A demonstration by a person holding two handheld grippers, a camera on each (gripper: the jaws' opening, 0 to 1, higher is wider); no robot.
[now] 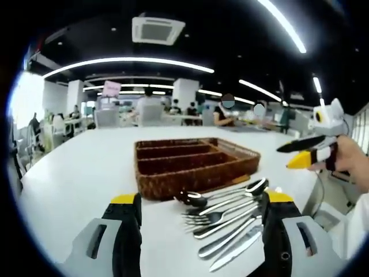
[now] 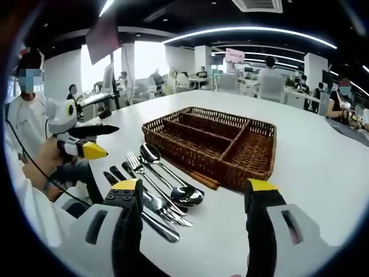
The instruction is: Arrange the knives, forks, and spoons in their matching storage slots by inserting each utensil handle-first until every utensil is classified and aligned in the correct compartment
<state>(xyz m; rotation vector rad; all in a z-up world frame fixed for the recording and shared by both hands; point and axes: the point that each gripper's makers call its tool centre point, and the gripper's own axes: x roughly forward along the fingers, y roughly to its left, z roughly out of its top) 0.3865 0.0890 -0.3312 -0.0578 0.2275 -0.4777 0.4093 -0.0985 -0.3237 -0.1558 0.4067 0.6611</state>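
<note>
White bench (image 1: 81, 173) in an open office, people seated at desks far behind. On it sits a brown wicker tray (image 1: 193, 164), divided into three long slots side by side and one short cross slot at one end; all slots look bare of utensils. Just beside the tray's long edge lies a loose cluster of cutlery flat on the bench: spoons (image 1: 253, 187) with bowls nearest the tray, forks (image 1: 202, 219) in the middle of the group, knives (image 1: 230, 251) on the outer side, all roughly parallel and overlapping in places; exact count hard to tell. In the left gripper view the left gripper (image 1: 199, 202) hovers low over the bench, yellow-tipped jaws spread wide apart and grasping nothing, the cutlery lying between and just ahead of them, the right jaw overlapping the knife ends in the picture. The right gripper (image 1: 300, 153) shows at the right edge of that view, raised above the bench in a person's hand (image 1: 346, 158), jaws parted with nothing between them. In the right gripper view the right gripper (image 2: 193, 184) has its jaws spread wide and empty, the tray (image 2: 253, 161) ahead, the spoons (image 2: 173, 182), forks (image 2: 155, 193) and knives (image 2: 135, 202) near its left jaw. The left gripper (image 2: 95, 141) appears at the left of that view, held up off the bench by a hand (image 2: 46, 161), jaws released, well apart from the cutlery.
</note>
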